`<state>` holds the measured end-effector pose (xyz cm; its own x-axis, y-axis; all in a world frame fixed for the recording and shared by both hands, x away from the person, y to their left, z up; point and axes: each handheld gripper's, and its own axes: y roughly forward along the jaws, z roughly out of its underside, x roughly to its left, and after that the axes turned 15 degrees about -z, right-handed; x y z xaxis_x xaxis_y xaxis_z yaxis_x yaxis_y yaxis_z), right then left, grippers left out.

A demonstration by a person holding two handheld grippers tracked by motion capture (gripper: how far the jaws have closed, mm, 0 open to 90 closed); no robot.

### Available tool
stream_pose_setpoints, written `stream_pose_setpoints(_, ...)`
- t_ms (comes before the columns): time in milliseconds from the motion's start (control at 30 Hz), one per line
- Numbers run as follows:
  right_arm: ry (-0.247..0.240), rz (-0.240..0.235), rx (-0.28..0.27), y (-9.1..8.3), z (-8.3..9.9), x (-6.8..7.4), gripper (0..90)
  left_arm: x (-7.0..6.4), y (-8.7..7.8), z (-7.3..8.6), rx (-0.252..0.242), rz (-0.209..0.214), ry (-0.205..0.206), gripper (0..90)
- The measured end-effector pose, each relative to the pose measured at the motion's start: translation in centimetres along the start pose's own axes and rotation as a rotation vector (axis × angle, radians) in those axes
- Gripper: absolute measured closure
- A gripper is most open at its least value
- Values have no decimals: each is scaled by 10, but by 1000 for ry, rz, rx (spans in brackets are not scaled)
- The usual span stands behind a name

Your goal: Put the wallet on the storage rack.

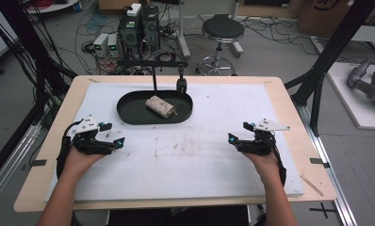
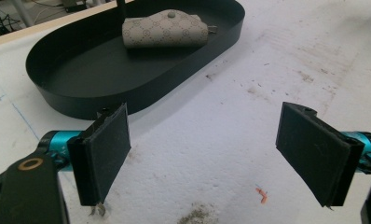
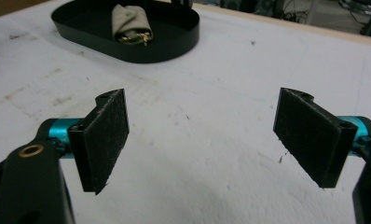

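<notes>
Pouch (image 1: 160,107), beige and patterned, is seen from the high view lying inside a black oval tray (image 1: 129,112), which is set on the far half of a white mat (image 1: 195,160) that covers the wooden table (image 1: 51,141). A thin black post (image 1: 154,77) rises at the tray's far edge, with a small dark item hung beside it. The left gripper (image 1: 115,134) and the right gripper (image 1: 238,133) are held by a hand each, low over the near part of the mat, well apart and well short of the tray. A black stool (image 1: 222,30) and cabled equipment stand on the floor beyond the table. In the left gripper view, the pouch (image 2: 165,31) is seen resting toward the far end of the tray (image 2: 81,100), and the left gripper (image 2: 207,154) is shown with its jaws spread wide and nothing between them but stained mat; a small orange scrap (image 2: 263,195) lies near the right jaw. In the right gripper view, the tray (image 3: 174,44) is seen far off at the upper left with the pouch (image 3: 130,23) in it, metal bits showing at the pouch's near end, and the right gripper (image 3: 202,140) is likewise spread wide, gripping nothing.
</notes>
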<state>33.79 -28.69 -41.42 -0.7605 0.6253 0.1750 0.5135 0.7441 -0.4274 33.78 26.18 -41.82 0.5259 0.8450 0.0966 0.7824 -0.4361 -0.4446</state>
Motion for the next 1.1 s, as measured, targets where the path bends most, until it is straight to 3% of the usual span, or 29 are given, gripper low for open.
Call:
stream_pose_setpoints(300,30,26,11,-3,16,-9,170,-2,1,0,-1,14,13,175)
stream_pose_setpoints(1100,29,27,38,4,16,-9,171,-3,0,3,9,15,17,175)
